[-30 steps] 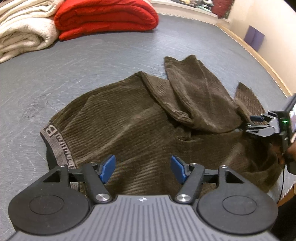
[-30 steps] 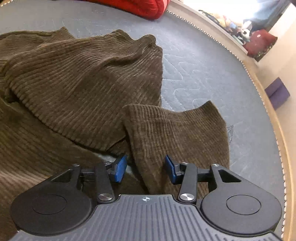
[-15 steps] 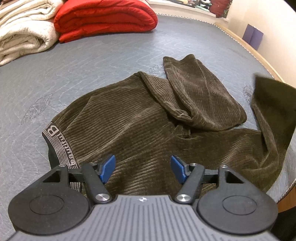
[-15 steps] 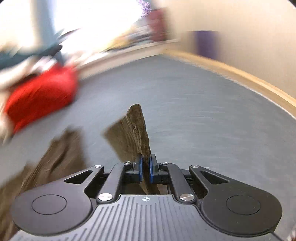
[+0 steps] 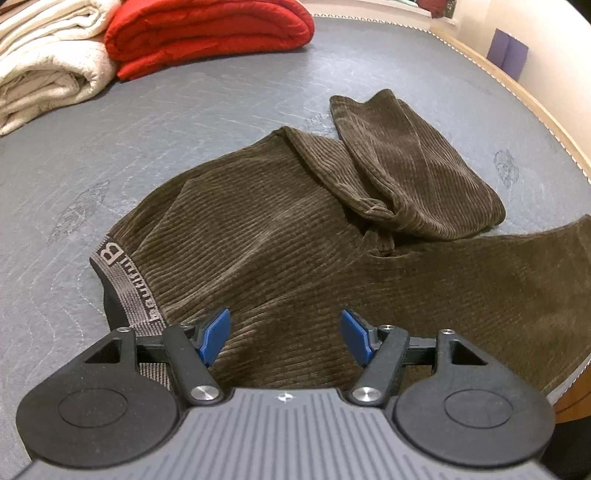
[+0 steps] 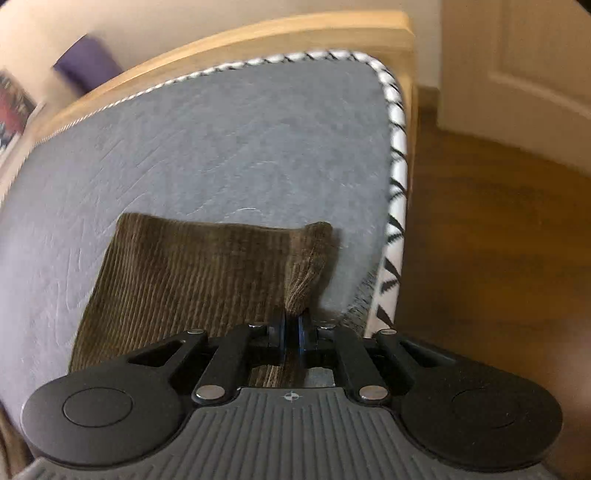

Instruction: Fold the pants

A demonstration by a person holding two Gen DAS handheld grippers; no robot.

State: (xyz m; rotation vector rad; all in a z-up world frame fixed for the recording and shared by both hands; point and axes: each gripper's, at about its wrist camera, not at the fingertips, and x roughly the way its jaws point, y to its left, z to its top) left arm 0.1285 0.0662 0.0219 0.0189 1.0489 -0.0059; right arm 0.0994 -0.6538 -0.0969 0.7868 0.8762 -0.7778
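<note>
Brown corduroy pants (image 5: 280,236) lie spread across a grey quilted mattress (image 5: 184,122), their grey lettered waistband (image 5: 127,284) at the near left; 1 leg is doubled back on itself toward the far side, the other runs off to the right edge of the left wrist view; the left gripper (image 5: 284,338) hangs over the seat area with its blue pads (image 5: 214,336) wide apart and nothing between them; the right gripper (image 6: 291,334) is pinched tight on the hem corner of a pant leg (image 6: 192,280), near the mattress corner and its patterned piping (image 6: 397,177); a red folded blanket (image 5: 207,33) and a cream blanket (image 5: 48,62) sit at the far left; wooden floor (image 6: 498,258) shows beyond the bed frame (image 6: 229,40).
</note>
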